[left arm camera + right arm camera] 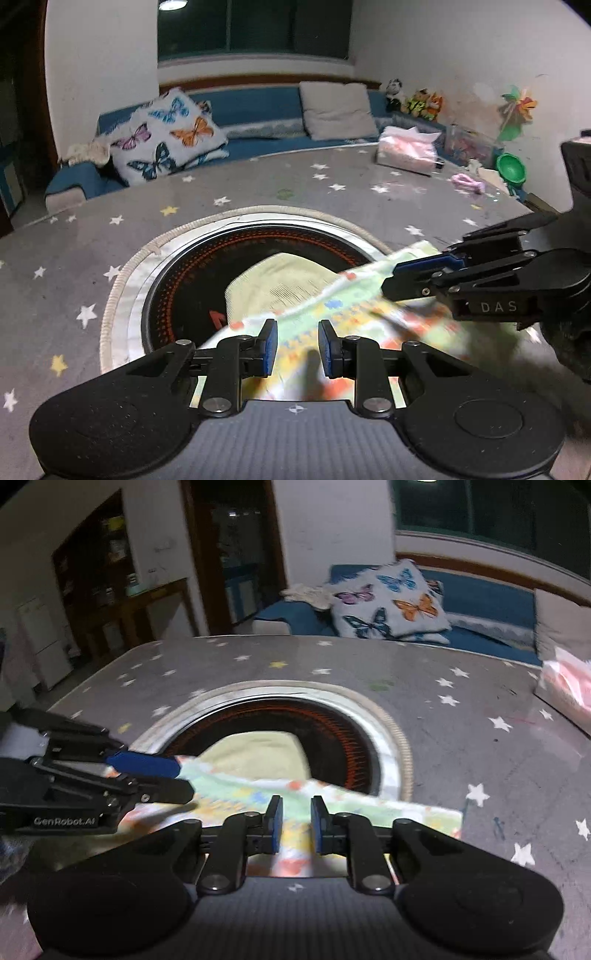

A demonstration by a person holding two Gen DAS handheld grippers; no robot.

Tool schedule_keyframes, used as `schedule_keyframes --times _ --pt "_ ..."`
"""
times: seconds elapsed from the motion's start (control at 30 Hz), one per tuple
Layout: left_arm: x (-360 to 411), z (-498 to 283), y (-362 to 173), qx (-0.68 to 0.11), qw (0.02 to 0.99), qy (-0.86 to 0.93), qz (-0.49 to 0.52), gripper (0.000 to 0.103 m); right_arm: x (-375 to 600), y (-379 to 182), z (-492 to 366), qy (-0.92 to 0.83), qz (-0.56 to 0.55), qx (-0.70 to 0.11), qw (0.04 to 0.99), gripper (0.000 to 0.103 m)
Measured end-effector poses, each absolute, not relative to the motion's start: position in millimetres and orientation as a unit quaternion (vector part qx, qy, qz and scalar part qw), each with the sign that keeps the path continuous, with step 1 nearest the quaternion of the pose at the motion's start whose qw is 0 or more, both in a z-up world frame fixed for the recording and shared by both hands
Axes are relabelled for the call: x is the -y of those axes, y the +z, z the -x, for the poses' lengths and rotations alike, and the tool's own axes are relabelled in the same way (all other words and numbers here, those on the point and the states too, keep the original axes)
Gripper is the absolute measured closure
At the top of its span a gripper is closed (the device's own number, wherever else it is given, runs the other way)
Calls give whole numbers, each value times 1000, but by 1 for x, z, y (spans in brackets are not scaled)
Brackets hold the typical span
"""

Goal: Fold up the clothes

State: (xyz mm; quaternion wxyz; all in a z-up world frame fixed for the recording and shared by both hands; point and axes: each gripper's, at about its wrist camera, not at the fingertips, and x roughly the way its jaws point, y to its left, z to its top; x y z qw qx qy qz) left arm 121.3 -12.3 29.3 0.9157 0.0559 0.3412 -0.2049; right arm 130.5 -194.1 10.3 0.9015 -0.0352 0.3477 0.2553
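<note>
At the near edge of the grey star-printed table [258, 184], one small pastel-printed cloth garment with a pale yellow lining [332, 314] lies partly over the round black inset hotplate with an orange ring pattern [192, 288], its near part toward the table's near edge. Left gripper [297, 347]: jaws partly spread above the cloth, nothing pinched. Right gripper [296, 823]: also slightly spread, cloth showing in the gap, pads not pressing; blur makes contact hard to judge, so it may be brushing the fabric. Step looks like mid-fold, between grasps: the yellow inside is turned up at the far end, a fold not yet flattened. Next move calls for both grippers closing on matching cloth edges and then carrying them across evenly. Count: one garment, one hotplate, two grippers, one pink tissue pack [406, 151] at the far right edge.
</note>
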Motion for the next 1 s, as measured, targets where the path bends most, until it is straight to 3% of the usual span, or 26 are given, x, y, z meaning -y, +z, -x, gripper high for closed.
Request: schedule_keyframes --times 0.47,0.9,1.0 --pt "-4 -57 11 -339 923 -181 -30 76 158 -1 -62 324 77 -333 882 85" --pt "-32 -46 5 -338 930 -142 -1 75 240 -8 -56 221 22 -349 911 85" --pt "-37 -45 6 -338 932 -133 1 75 257 -13 -56 197 14 -357 913 91"
